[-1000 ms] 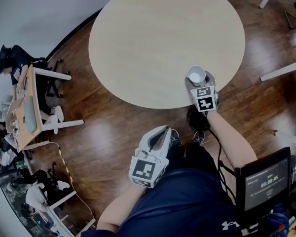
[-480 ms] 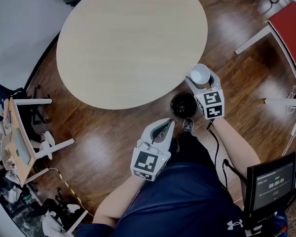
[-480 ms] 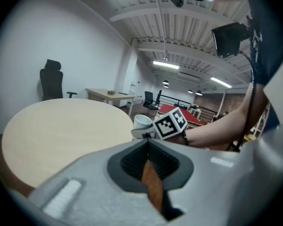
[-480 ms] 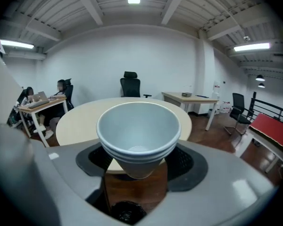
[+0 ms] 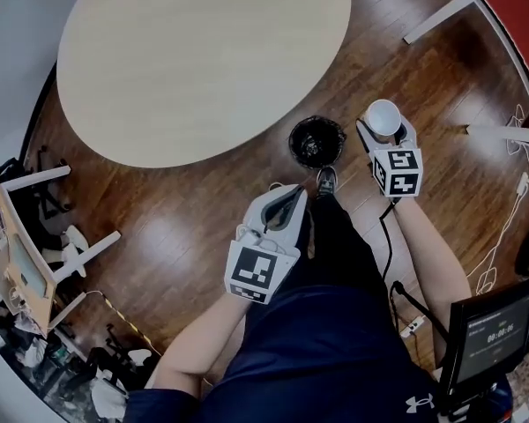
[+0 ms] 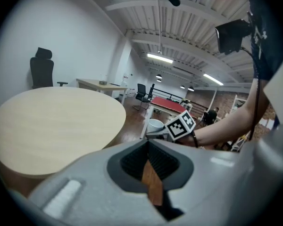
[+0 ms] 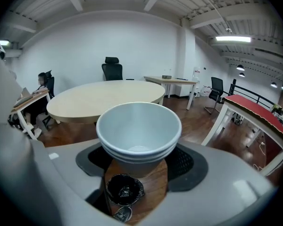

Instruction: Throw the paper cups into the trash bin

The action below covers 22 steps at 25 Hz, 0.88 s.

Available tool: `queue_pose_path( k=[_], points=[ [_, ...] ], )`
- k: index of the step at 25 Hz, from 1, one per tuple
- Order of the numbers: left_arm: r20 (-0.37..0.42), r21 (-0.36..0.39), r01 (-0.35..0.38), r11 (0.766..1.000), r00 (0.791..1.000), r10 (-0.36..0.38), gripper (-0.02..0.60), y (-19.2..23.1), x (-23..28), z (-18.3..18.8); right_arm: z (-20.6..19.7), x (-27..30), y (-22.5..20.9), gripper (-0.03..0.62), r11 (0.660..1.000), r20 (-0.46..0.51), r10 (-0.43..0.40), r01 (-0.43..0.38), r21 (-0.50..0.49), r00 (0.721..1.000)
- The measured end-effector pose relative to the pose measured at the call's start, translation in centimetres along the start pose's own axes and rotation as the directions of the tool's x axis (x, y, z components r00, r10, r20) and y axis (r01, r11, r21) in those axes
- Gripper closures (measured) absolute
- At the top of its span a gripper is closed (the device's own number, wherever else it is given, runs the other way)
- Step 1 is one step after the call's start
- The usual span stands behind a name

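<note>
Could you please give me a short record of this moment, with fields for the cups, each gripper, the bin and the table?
Paper cups: white, nested, upright, mouth up
Right gripper: fingers closed on the paper cups
Left gripper: fingers shut, holding nothing
Trash bin: black, on the wooden floor by the table's edge; left of the cups in the head view
Table: round, light top
Task status: cups held beside the bin, not yet dropped in
</note>
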<state>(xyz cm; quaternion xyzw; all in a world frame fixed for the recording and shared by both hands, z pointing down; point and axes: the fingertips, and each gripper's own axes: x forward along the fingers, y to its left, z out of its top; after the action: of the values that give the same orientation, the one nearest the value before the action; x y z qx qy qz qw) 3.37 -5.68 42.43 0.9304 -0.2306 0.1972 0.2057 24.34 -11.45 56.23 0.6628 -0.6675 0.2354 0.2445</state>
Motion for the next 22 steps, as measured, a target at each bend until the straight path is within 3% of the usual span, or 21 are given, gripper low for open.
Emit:
queue_pose_path(
  k=[5,11,16,22],
  points=[
    [-0.021,-0.018,-0.016,1.000,1.000,0.015,0.577,0.7,-0.4,-2.0,-2.4,0.1,2.9,0.261,0.999,-0.023,0.032,-0.031,0.011,0.999],
    [-0.019,0.019,-0.012,1.000,1.000,0.012,0.577,-0.5,-0.3,-2.5,-3.7,0.3,5.3,0.261,0.991,-0.017,0.127,-0.128,-0.038,0.992],
    [-0.070,-0.025,-0.095,0.995,0.993,0.093,0.577,-0.9,-0.1,-4.7,-6.3,1.9,6.9,0.261,0.968,-0.045,0.229,-0.232,-0.096,0.972],
    [-0.072,-0.103,-0.196,0.975,0.979,0.189,0.577,-2.5,2.7,-8.2,-13.0,5.0,8.7,0.261,0.919,-0.115,0.350,-0.364,-0.149,0.930]
  ],
)
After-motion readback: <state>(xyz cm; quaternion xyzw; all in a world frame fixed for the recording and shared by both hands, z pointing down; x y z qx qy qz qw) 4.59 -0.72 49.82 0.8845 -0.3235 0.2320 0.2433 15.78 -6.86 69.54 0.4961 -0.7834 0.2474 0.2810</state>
